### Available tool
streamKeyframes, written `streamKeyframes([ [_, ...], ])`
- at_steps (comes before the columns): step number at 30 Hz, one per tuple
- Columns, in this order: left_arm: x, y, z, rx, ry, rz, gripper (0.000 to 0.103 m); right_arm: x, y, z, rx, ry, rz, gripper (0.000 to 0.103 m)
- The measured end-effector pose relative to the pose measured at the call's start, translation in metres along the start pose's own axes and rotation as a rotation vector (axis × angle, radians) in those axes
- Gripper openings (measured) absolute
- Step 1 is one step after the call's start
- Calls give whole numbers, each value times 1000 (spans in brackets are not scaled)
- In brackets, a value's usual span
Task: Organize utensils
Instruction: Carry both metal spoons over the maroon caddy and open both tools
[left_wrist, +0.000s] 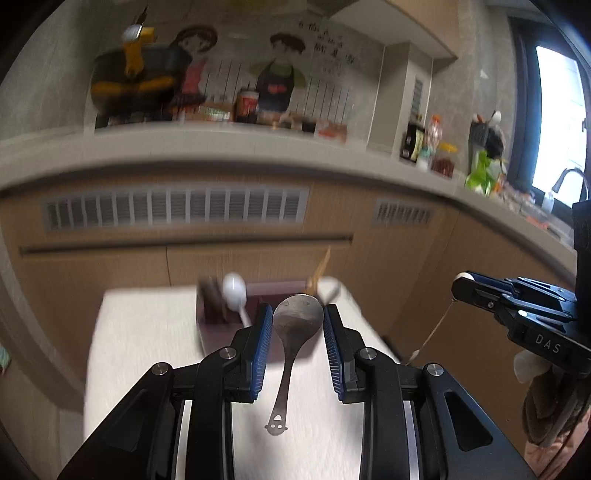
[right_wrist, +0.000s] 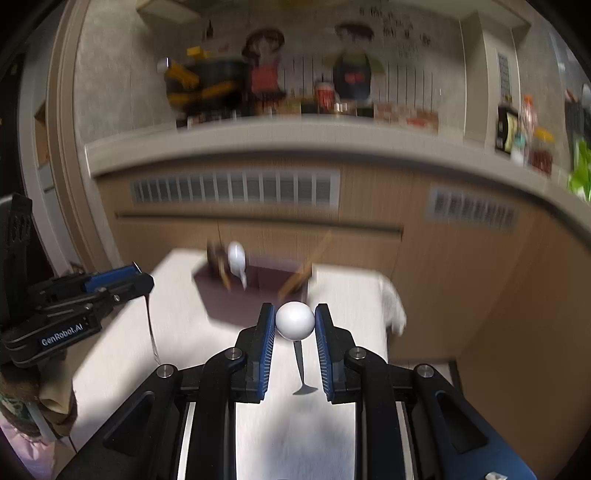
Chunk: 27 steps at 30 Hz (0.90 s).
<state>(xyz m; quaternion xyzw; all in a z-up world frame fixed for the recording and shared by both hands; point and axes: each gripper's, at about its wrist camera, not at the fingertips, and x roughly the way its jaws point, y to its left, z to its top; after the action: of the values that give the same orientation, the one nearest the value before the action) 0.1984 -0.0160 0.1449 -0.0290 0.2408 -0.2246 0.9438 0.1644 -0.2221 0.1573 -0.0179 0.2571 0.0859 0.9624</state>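
My left gripper (left_wrist: 297, 318) is shut on the bowl of a metal spoon (left_wrist: 291, 332). Its handle hangs down toward the camera, over the white table (left_wrist: 147, 350). My right gripper (right_wrist: 294, 322) is shut on the round bowl of a white spoon (right_wrist: 294, 319), handle pointing down. Both are held above the table, short of a dark organizer box (right_wrist: 236, 306) at its far end. The box holds another white spoon (right_wrist: 236, 256), wooden chopsticks (right_wrist: 304, 267) and dark utensils (right_wrist: 216, 262). The right gripper (left_wrist: 460, 287) shows at the right in the left wrist view; the left gripper (right_wrist: 146, 281) shows at the left in the right wrist view.
Behind the table run wooden cabinets with vent grilles (left_wrist: 177, 208) and a grey counter (left_wrist: 221, 142) crowded with bottles, cans and a black pot (left_wrist: 133, 83). A white cloth (right_wrist: 393, 308) hangs at the table's right edge. A sink tap (left_wrist: 570, 177) stands by the window.
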Motion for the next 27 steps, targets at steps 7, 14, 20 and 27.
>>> streamKeyframes([
  [7,25,11,69,42,-87,16,29,30,1,76,-8,-72,20,20],
  [14,64,41,104,-4,-100,-21,29,80,3,107,-16,-18,23,20],
  [20,100,68,94,-47,-55,-27,29,122,6,103,-3,59,57,20],
  [27,140,92,57,-127,28,-53,35,181,4,66,40,207,98,21],
])
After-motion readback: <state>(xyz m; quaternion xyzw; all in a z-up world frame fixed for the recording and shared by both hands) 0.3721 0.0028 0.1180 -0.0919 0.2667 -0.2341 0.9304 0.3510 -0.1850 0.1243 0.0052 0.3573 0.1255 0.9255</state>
